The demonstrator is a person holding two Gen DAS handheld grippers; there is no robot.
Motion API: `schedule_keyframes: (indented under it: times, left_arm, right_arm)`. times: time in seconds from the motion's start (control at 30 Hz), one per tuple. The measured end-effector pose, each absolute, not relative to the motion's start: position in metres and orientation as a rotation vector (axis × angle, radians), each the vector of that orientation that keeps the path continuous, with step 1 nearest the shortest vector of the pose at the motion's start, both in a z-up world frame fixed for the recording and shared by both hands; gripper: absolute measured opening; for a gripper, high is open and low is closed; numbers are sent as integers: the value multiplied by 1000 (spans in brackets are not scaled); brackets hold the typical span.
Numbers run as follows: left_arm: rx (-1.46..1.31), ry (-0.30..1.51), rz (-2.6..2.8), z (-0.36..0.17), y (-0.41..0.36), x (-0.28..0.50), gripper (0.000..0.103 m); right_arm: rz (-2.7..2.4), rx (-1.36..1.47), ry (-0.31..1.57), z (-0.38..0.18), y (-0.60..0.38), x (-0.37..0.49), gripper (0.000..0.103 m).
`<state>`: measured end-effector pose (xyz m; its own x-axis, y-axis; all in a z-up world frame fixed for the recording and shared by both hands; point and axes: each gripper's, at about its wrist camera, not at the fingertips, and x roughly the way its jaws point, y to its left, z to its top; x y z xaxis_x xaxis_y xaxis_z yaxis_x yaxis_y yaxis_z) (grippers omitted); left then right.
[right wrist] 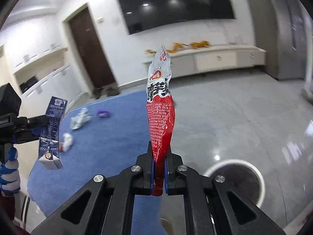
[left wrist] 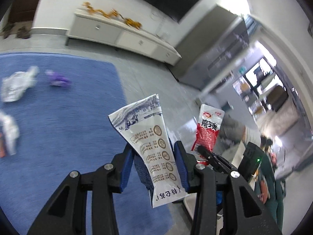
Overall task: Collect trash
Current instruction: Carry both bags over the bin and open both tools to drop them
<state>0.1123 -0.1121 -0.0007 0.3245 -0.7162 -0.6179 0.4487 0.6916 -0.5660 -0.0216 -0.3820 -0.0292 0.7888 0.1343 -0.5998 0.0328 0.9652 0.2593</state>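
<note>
My left gripper [left wrist: 154,156] is shut on a crushed white and blue milk carton [left wrist: 154,146], which sticks up between the blue pads. From the right wrist view the same carton [right wrist: 51,129] hangs in that gripper [right wrist: 42,127] at the left edge. My right gripper [right wrist: 158,162] is shut on a red and white snack wrapper [right wrist: 160,113] that stands upright above the jaws. The wrapper [left wrist: 208,129] also shows in the left wrist view, just right of the carton. A white round bin [right wrist: 240,182] sits on the grey floor, low and right of the right gripper.
A blue rug [left wrist: 58,127] carries more litter: crumpled white wrappers [left wrist: 17,86], a purple piece [left wrist: 57,79], white scraps [right wrist: 67,139]. A low white cabinet [left wrist: 121,35] runs along the wall under a dark screen [right wrist: 176,4]. A gloved hand [right wrist: 9,174] holds the left gripper.
</note>
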Motion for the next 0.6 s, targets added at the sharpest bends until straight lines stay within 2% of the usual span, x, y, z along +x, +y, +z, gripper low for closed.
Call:
schedule_keyframes:
  times: [0.27, 0.6]
  left_arm:
    - [-150, 1097, -873, -37, -242, 115, 39]
    - [-16, 1180, -879, -96, -363, 129, 39]
  right_arm:
    - [-111, 414, 721, -88, -466, -48, 8]
    - [-189, 538, 811, -158, -518, -42, 9]
